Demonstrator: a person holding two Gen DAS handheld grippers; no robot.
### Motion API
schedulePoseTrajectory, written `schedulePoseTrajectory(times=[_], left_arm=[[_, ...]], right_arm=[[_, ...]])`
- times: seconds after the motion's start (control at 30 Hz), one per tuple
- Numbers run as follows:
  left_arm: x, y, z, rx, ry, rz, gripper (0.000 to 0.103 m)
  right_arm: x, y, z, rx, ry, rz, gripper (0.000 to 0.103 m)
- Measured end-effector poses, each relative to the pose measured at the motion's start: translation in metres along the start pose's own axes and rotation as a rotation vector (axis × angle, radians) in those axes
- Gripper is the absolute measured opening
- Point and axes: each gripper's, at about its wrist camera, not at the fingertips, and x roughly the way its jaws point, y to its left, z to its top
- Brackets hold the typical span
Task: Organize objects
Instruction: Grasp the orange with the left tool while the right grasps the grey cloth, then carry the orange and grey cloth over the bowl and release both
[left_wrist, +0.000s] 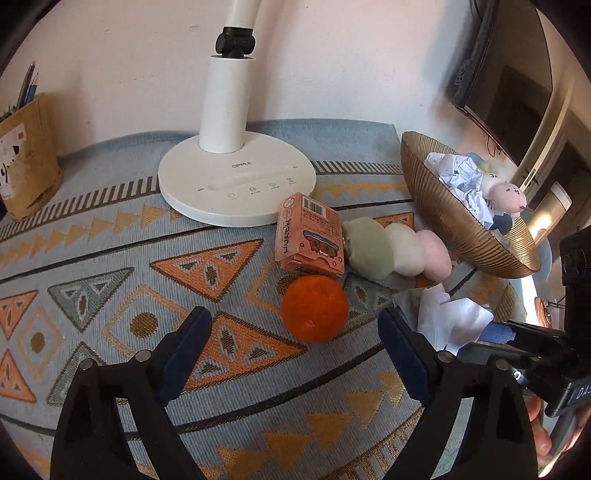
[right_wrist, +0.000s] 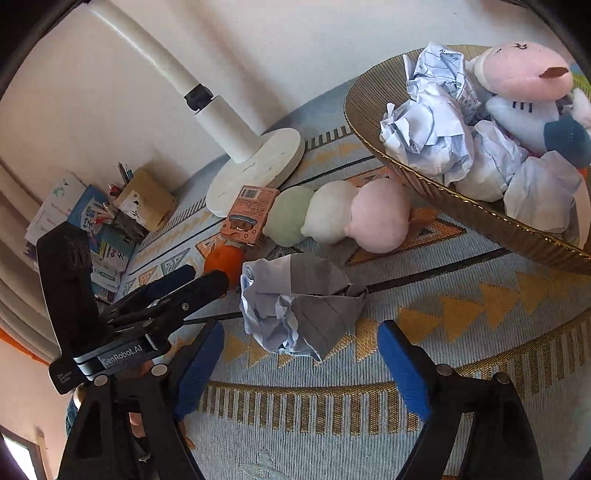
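Both grippers are spread wide, nothing held. Landmark used: the gold bowl (right_wrist: 424, 177).

Left gripper (left_wrist: 291, 354) is lined up on the orange (left_wrist: 315, 308), which sits on the patterned cloth (left_wrist: 110, 258) well clear of the bowl, on its lamp side, just in front of the pink box (left_wrist: 308, 234). Whether orange and box are touching cannot be told. The orange lies slightly ahead of the pads, not yet between them.

Right gripper (right_wrist: 301, 354) is lined up on the crumpled paper (right_wrist: 299, 302), which lies on the cloth in front of the bowl, near its rim but apart from it.

A three-ball plush (right_wrist: 336, 214) (green, white, pink) is lying between box and bowl; its pink end is seen right at the bowl wall. Paper balls (right_wrist: 432, 125) and a plush toy (right_wrist: 524, 81) are already in the bowl, so it is judged to be the collection point.

Handling, as judged:
- Orange: firm, round, moderate weight, skin smooth. Roll-away is likely if nudged. Best taken across the widest part, pads centred, moderate squeeze to avoid bruising.
- Crumpled paper: very light, springy, collapses under the pads. Best gripped through the dense middle, not a loose flap; nearly full closure is expected to be needed.
- Plush: soft, compressible; one ball is best pinched.
- Box: light card, crushable; flat faces are preferred.
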Motion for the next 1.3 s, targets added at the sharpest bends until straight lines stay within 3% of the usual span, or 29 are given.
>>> schedulePoseTrajectory(times=[0.17, 0.23, 0.27, 0.37, 0.4, 0.57, 0.9, 1.0, 1.07, 1.13, 1.2, 1.3], left_arm=[[-0.001, -0.005, 0.0, 0.011, 0.0, -0.015, 0.085], [0.002, -0.01, 0.0, 0.025, 0.007, -0.004, 0.082], [0.003, -0.013, 0.001, 0.033, 0.006, 0.006, 0.066], [0.007, -0.018, 0.004, 0.038, 0.009, 0.009, 0.04], [0.006, -0.02, 0.004, 0.045, 0.006, 0.021, 0.036], [-0.016, -0.028, -0.011, 0.04, -0.016, 0.032, 0.036], [-0.063, -0.072, -0.082, -0.043, -0.088, 0.056, 0.036], [-0.057, -0.08, -0.089, -0.045, -0.082, 0.073, 0.036], [-0.053, -0.088, -0.091, -0.008, -0.078, 0.163, 0.036], [-0.053, -0.089, -0.091, 0.007, -0.082, 0.16, 0.036], [-0.053, -0.088, -0.092, 0.007, -0.078, 0.168, 0.036], [-0.056, -0.084, -0.094, -0.02, -0.081, 0.159, 0.036]], right_arm=[[0.007, 0.009, 0.0, -0.063, -0.008, -0.048, 0.056], [0.007, 0.009, -0.001, -0.079, -0.011, -0.044, 0.052], [0.004, 0.009, -0.002, -0.081, -0.02, -0.054, 0.052], [-0.009, 0.005, -0.006, -0.09, -0.045, -0.058, 0.051], [-0.016, 0.003, -0.008, -0.093, -0.056, -0.064, 0.051], [-0.051, -0.005, -0.023, -0.131, -0.091, -0.089, 0.051], [-0.084, -0.017, -0.065, -0.3, -0.07, -0.222, 0.052], [-0.083, -0.026, -0.075, -0.302, -0.033, -0.222, 0.052], [-0.081, -0.031, -0.08, -0.301, -0.016, -0.228, 0.052], [-0.082, -0.037, -0.082, -0.282, -0.004, -0.207, 0.056], [-0.085, -0.044, -0.082, -0.244, 0.001, -0.17, 0.066], [-0.086, -0.051, -0.082, -0.198, 0.006, -0.129, 0.068]])
